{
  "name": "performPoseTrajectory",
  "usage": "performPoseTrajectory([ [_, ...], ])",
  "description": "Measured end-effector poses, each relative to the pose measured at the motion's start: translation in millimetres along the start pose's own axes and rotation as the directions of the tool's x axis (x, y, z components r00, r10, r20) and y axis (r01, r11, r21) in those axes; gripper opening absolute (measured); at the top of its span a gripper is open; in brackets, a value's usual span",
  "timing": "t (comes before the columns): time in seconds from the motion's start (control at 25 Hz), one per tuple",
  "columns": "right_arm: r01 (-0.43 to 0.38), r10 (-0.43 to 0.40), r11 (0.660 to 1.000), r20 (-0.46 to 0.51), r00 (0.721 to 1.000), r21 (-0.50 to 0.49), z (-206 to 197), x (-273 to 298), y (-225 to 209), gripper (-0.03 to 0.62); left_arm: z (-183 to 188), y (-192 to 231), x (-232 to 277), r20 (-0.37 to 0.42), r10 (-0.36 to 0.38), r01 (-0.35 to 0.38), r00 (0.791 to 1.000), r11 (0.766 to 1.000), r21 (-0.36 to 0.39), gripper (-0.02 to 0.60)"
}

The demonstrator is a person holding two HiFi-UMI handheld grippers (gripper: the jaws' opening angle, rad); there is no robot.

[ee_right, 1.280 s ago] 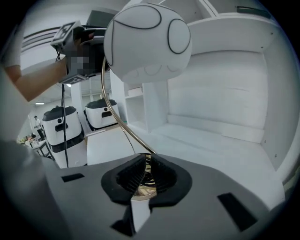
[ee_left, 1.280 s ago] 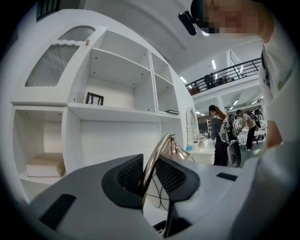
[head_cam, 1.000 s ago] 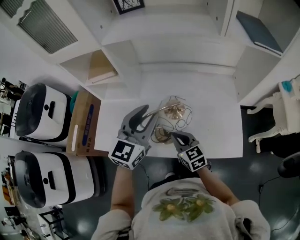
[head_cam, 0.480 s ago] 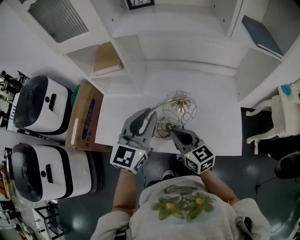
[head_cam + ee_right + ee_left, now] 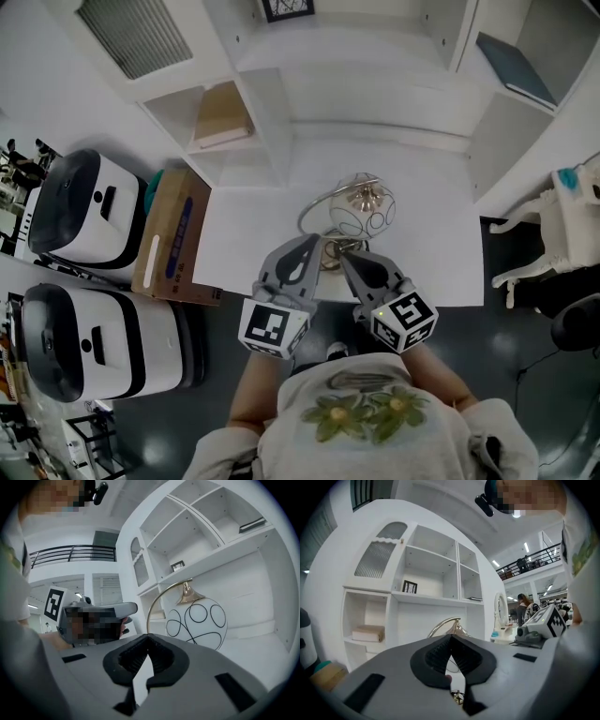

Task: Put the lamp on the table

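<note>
The lamp stands upright on the white table; it has a white globe with black swirls under a gold arched arm. The right gripper view shows the lamp's globe ahead and to the right. In the left gripper view only the lamp's arch shows above the jaws. My left gripper is shut and empty, just short of the lamp's base. My right gripper sits beside it, also shut on nothing. Neither touches the lamp.
White shelving rises behind the table, with a tan book in a left cubby and a dark book at upper right. On the floor to the left are a cardboard box and two white machines. A white chair stands at the right.
The left gripper's jaws have gone from wide open to shut. Both grippers have drawn back toward the table's near edge, leaving the lamp standing free.
</note>
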State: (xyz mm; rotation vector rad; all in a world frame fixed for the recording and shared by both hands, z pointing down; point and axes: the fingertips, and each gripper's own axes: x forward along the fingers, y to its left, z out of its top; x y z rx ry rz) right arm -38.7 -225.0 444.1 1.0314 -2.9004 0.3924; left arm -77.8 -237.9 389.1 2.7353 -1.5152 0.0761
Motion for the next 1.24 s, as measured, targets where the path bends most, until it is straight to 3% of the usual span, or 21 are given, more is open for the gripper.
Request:
performPoseTrajectory([
  [0.56,0.109,-0.103,0.992,0.072,0.992,-0.071,18.1,-49.1,32.5,0.029,3.6,-58.3,-25.7,0.030,-0.160,0.161,0.987,0.987,-0.026,0.028],
  [0.96,0.236,-0.226,0.966,0.092,0.970,-0.107,7.9,-90.0,56.0,0.029,-3.8,-98.6,-51.3,0.058,-0.307,0.310,0.950,0.949,-0.059,0.028],
  [1.24,0.261,-0.257,0.959,0.044,0.965,-0.111,-1.5,-94.5,69.0,0.029,-11.4,-101.7,-64.4,0.063,-0.343,0.348,0.937,0.931,-0.112,0.028],
])
